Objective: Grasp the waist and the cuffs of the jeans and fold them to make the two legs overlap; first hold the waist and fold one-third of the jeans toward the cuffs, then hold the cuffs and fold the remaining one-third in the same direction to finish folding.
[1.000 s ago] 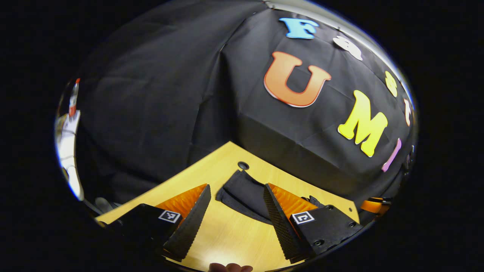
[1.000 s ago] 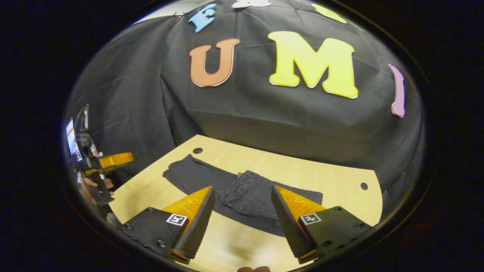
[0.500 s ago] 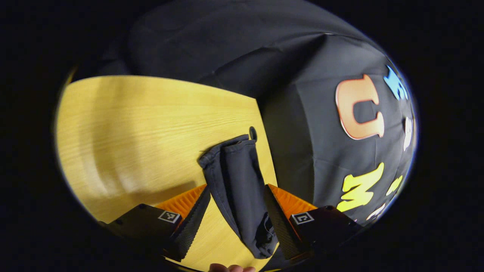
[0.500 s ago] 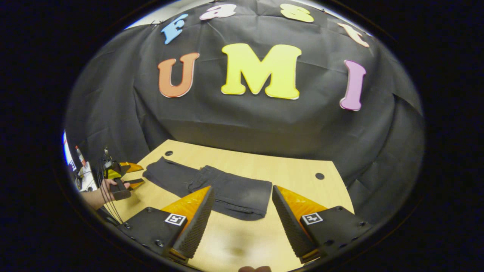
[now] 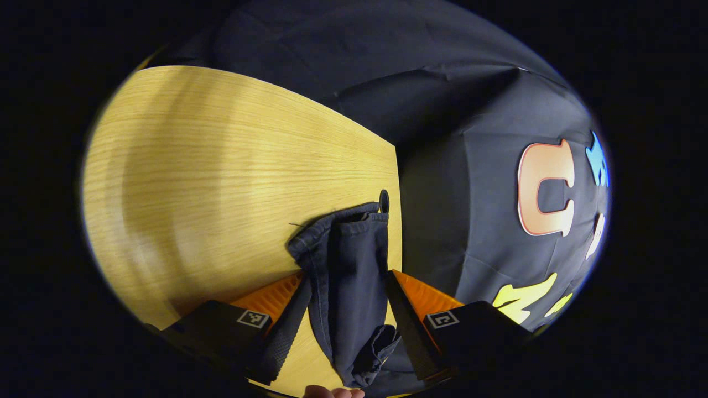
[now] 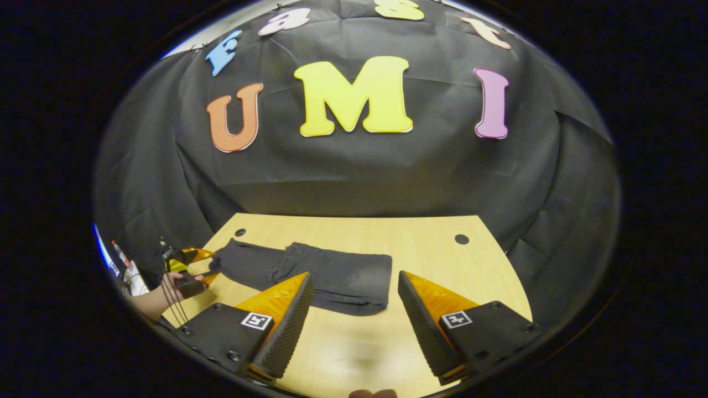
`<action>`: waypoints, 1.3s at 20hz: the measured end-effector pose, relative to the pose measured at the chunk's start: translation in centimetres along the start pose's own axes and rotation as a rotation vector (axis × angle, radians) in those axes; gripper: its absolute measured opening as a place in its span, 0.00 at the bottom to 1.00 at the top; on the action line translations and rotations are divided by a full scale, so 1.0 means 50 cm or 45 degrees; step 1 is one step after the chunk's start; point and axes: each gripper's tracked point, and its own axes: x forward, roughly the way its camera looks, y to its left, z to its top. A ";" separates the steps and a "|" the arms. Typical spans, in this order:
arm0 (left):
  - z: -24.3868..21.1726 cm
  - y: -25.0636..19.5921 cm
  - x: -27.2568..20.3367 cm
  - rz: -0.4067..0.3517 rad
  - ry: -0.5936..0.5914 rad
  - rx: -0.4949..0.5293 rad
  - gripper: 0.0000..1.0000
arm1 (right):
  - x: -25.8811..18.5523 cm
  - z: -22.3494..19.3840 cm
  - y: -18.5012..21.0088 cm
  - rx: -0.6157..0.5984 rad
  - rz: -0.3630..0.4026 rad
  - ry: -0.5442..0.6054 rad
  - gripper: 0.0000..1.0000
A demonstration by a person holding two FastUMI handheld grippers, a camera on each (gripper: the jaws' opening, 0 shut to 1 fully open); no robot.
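Dark jeans (image 6: pixel 332 273) lie flat on the wooden table (image 6: pixel 387 237), the waist part folded over the middle and the legs running left. My right gripper (image 6: pixel 354 326) hangs open above the table's near side, just short of the folded edge, with nothing between its fingers. In the left gripper view the cuff end (image 5: pixel 345 249) of the legs runs up between the fingers of my left gripper (image 5: pixel 343 331), which stands open around it. The right gripper view shows the left gripper (image 6: pixel 191 268), held by a hand (image 6: pixel 177 279), at the jeans' left end.
A round hole (image 5: pixel 384 200) in the table sits just beyond the cuffs, at the table's corner. Another hole (image 6: pixel 461 239) lies at the far right. Bare wood stretches right of the jeans (image 6: pixel 442 265). The black cloth wall stands close behind the table.
The left gripper has rolled over and come down around the cuff end, which now lies between its open fingers. The right gripper has drawn back and turned right, away from the folded waist.
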 end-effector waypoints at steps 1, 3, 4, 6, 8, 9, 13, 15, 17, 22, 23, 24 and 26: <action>0.004 -0.004 0.006 -0.016 -0.001 -0.010 0.88 | -0.003 -0.005 -0.003 0.004 -0.006 0.007 0.95; 0.007 -0.011 0.014 -0.051 -0.010 -0.035 0.88 | -0.005 -0.012 -0.009 0.015 -0.021 0.015 0.95; 0.006 -0.011 0.016 -0.056 -0.011 -0.036 0.88 | -0.009 -0.016 -0.013 0.029 -0.027 0.022 0.92; -0.003 0.007 0.023 -0.022 -0.008 -0.019 0.67 | -0.018 -0.023 -0.014 0.055 -0.031 0.027 0.95; 0.002 0.016 0.026 -0.013 -0.009 -0.024 0.71 | -0.028 -0.034 -0.019 0.067 -0.034 0.028 0.95; 0.000 0.019 0.030 -0.012 -0.005 -0.032 0.33 | -0.036 -0.040 -0.022 0.073 -0.038 0.030 0.95; -0.006 0.011 0.025 -0.027 -0.006 -0.034 0.14 | -0.067 -0.062 -0.048 0.094 -0.070 0.028 0.95; -0.010 -0.026 0.012 -0.063 -0.005 0.006 0.09 | -0.083 -0.067 -0.060 0.103 -0.084 0.016 0.95; -0.027 -0.083 -0.007 -0.121 0.000 0.094 0.07 | -0.105 -0.068 -0.075 0.110 -0.098 -0.006 0.93; -0.094 -0.222 -0.074 -0.213 0.015 0.387 0.07 | -0.158 -0.056 -0.115 0.129 -0.107 -0.079 0.93; -0.124 -0.261 -0.087 -0.240 0.019 0.449 0.07 | -0.169 -0.058 -0.123 0.135 -0.106 -0.094 0.93; -0.161 -0.295 -0.099 -0.265 0.028 0.520 0.07 | -0.181 -0.061 -0.133 0.140 -0.109 -0.104 0.93; -0.247 -0.359 -0.122 -0.320 0.064 0.683 0.07 | -0.207 -0.070 -0.160 0.168 -0.119 -0.126 0.93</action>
